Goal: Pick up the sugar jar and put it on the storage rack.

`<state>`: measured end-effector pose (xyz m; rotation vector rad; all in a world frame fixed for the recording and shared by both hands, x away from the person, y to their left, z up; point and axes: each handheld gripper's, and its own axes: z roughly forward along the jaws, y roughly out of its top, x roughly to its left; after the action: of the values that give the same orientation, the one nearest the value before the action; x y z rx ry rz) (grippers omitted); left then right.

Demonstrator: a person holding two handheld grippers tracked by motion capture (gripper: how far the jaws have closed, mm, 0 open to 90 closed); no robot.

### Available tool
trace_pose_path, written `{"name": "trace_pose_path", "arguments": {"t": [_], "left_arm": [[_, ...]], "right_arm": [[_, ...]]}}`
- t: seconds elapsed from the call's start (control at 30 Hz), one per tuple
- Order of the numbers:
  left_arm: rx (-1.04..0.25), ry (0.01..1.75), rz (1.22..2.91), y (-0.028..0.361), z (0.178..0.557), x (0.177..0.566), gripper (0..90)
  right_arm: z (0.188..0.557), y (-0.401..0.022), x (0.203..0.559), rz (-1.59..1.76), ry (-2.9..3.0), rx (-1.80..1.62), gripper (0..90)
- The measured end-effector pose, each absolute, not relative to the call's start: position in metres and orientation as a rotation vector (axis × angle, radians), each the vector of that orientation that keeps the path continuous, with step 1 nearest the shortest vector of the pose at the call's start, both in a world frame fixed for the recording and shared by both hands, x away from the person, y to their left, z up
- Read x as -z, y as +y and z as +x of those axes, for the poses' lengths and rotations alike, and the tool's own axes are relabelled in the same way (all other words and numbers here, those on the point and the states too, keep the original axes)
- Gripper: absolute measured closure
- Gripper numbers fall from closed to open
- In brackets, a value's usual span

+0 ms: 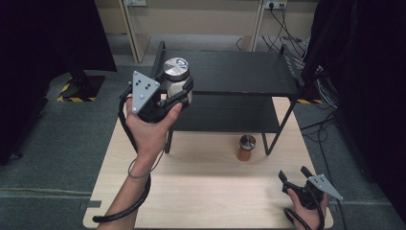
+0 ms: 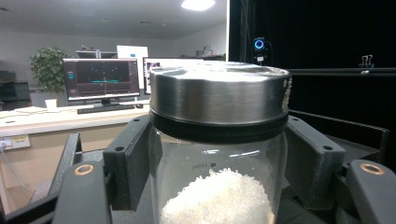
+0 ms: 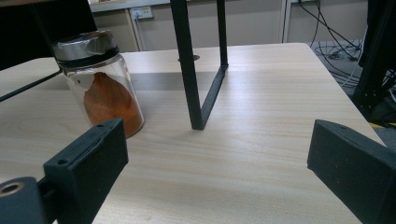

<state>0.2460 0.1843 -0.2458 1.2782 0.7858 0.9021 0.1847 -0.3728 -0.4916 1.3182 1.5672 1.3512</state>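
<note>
A pale wooden table stands on grey carpet, with a black two-tier metal shelf set on its far half. In the high view the left gripper is raised in front of the shelf's upper tier, its jaws clamped on the sides of a glass jar with a steel lid, held upright. The left gripper view brings that jar close: white granules lie heaped in its lower part, a black ring sits under the lid, and a jaw presses on each side of the glass; behind it are a desk with monitors and a potted plant, which the high view leaves out. The right gripper rests low at the table's near right corner, jaws spread wide with nothing between them. Its own view looks across the tabletop to a second jar holding orange powder, standing upright on the table just beside the shelf's leg; from above, this jar shows mainly its round lid.
</note>
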Motion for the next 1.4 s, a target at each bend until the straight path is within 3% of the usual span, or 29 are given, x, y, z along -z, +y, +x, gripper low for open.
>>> {"name": "trace_pose_path", "arguments": {"t": [1.4], "left_arm": [[-0.978, 0.904, 1.278, 0.169, 0.284, 0.215, 31.0]], "right_arm": [[0.185, -0.373, 0.492, 1.315, 1.571, -1.355, 5.5]]}}
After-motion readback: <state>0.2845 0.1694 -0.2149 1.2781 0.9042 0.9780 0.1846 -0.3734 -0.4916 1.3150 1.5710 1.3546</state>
